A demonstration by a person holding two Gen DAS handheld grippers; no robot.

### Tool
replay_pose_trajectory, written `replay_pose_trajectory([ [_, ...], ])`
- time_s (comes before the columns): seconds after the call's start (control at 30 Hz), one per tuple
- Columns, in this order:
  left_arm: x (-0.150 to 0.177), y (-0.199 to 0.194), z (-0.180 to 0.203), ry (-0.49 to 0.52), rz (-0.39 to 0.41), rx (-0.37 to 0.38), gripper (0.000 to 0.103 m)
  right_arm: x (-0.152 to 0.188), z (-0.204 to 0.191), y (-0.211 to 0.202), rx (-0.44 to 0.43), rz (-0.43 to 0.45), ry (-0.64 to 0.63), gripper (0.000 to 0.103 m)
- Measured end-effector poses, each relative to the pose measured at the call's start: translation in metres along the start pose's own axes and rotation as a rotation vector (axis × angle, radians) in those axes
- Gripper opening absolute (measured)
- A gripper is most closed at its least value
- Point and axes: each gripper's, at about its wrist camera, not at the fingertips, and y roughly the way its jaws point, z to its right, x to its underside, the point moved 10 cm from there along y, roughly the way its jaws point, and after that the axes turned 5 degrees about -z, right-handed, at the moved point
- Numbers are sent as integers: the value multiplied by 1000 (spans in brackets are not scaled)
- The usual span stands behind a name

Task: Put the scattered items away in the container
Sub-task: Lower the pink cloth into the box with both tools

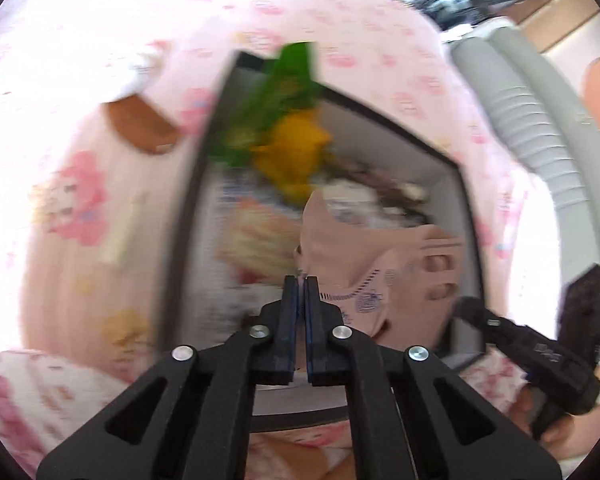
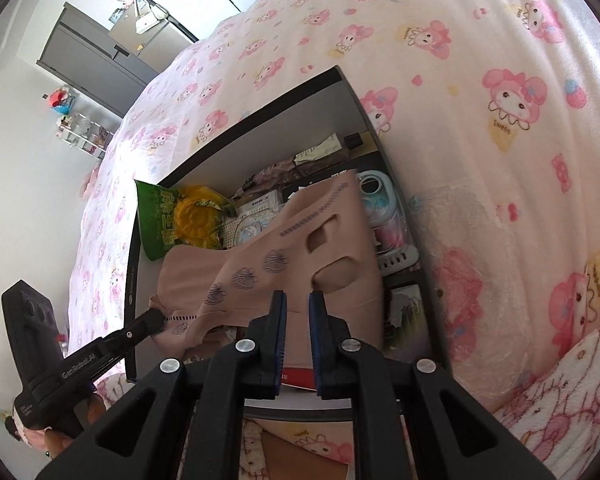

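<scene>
Left wrist view: the left tool [image 1: 301,280] has its fingers pressed together at the near edge of the pad [image 1: 364,248], a floppy tan practice sheet with stitch marks and cut holes. The picture is blurred, so whether a fold of it is pinched there I cannot tell. The pad lies inside the box [image 1: 188,216] on the bed [image 1: 80,200], over the green packet [image 1: 288,76] and yellow bag [image 1: 292,152]. The right tool [image 1: 466,308] reaches in from the right.

Right wrist view: the right tool [image 2: 298,300] stands almost shut just behind the pad's [image 2: 300,248] near edge; a grip cannot be made out. The left tool [image 2: 156,316] touches the pad's left corner. The pad rides high and tilted over the box's [image 2: 260,128] contents.

To do this step well, I judge both corners should be lowered together so the sheet settles flat below the rim, then freed without dragging it out.
</scene>
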Motion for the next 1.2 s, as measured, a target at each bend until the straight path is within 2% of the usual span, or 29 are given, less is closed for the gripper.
replay_pose_trajectory([
  [0.1, -4, -21, -7, 3, 57, -36, 3, 1, -2, 2, -1, -9, -3, 9],
  [0.2, -10, -23, -4, 21, 47, -2, 26, -2, -2, 3, 14, -6, -6, 9],
  [0.43, 5, 20, 39, 171, -96, 73, 29, -5, -8, 21, 42, -42, -27, 9],
  [0.5, 10, 31, 38, 174, -125, 56, 29, -3, -8, 30, 41, -69, -29, 9],
  [0.67, 0, 22, 12, 139, -102, -80, 29, -3, -8, 35, 55, -80, -32, 9],
  [0.8, -20, 3, 22, 155, -41, -37, 35, -17, -13, 29, 67, -45, -28, 9],
  [0.9, -36, 11, 30, 152, -57, -3, 36, -35, -21, 32, 60, -26, -28, 9],
  [0.97, -48, 21, 38, 163, -53, 21, 36, -46, -23, 37, 88, -20, -35, 10],
  [1.03, -52, 40, 42, 160, -92, 48, 36, -54, -22, 45, 111, -21, -39, 9],
  [1.2, -45, 62, 40, 168, -190, 17, 36, -54, -13, 67, 132, -82, -13, 10],
])
